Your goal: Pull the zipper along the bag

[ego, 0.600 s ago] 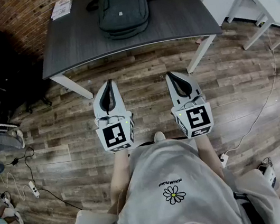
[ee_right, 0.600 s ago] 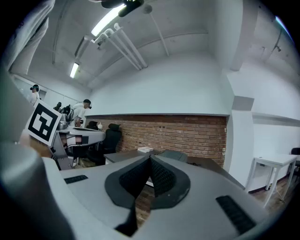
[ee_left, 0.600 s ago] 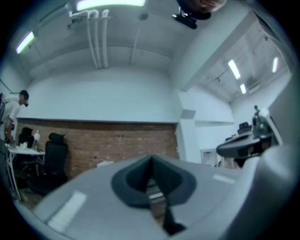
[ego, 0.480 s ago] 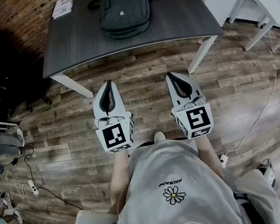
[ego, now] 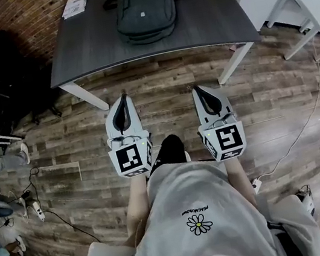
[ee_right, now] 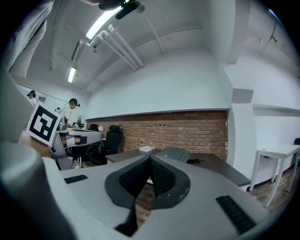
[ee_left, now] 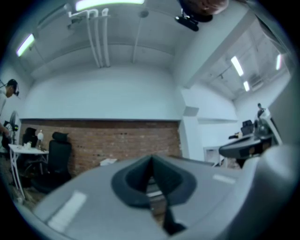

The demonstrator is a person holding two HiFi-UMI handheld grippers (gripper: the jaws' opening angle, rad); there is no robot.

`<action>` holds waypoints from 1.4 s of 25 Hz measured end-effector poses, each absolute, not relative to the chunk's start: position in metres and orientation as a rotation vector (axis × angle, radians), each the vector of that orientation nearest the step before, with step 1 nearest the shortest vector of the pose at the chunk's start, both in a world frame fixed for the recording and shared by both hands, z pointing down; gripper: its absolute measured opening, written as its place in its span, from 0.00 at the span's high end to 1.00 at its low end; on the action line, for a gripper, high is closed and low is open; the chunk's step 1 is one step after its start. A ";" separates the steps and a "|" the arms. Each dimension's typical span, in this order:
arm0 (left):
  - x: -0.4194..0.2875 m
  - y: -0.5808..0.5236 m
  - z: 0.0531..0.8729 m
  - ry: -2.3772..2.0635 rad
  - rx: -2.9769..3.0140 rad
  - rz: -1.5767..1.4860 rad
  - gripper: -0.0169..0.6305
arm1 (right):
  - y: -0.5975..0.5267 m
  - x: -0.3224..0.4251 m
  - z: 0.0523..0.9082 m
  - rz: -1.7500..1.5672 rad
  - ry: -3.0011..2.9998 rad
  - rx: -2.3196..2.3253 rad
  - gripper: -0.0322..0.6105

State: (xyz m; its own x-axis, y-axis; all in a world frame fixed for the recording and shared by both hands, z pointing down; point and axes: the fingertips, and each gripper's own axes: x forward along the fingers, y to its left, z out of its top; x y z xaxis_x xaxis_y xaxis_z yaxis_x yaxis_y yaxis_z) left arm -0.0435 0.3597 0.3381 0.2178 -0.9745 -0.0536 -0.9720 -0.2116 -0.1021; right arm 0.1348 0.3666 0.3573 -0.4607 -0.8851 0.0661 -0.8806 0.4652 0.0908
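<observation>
A dark grey bag (ego: 145,11) lies flat near the far edge of a dark table (ego: 97,49); in the right gripper view the bag (ee_right: 176,153) shows beyond the jaws. My left gripper (ego: 123,98) and right gripper (ego: 197,89) are held level side by side over the wooden floor, well short of the table. Both are shut, pads together, with nothing between them. The left gripper (ee_left: 151,161) view shows the table edge and brick wall ahead. The bag's zipper is too small to make out.
A white booklet (ego: 75,4) lies at the table's far left corner. Black office chairs (ego: 5,66) stand at the left, a white desk (ego: 303,1) at the right. Cables and a power strip (ego: 37,212) lie on the floor at the left. A dark shoe (ego: 170,148) shows between the grippers.
The whole view has shifted slightly forward toward the table. A dark shoe has come into view between the two grippers. Both grippers stay shut and side by side.
</observation>
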 end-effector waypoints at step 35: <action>-0.121 0.006 0.336 1.750 -2.542 0.036 0.98 | 0.043 0.082 0.355 0.025 -2.403 1.733 0.95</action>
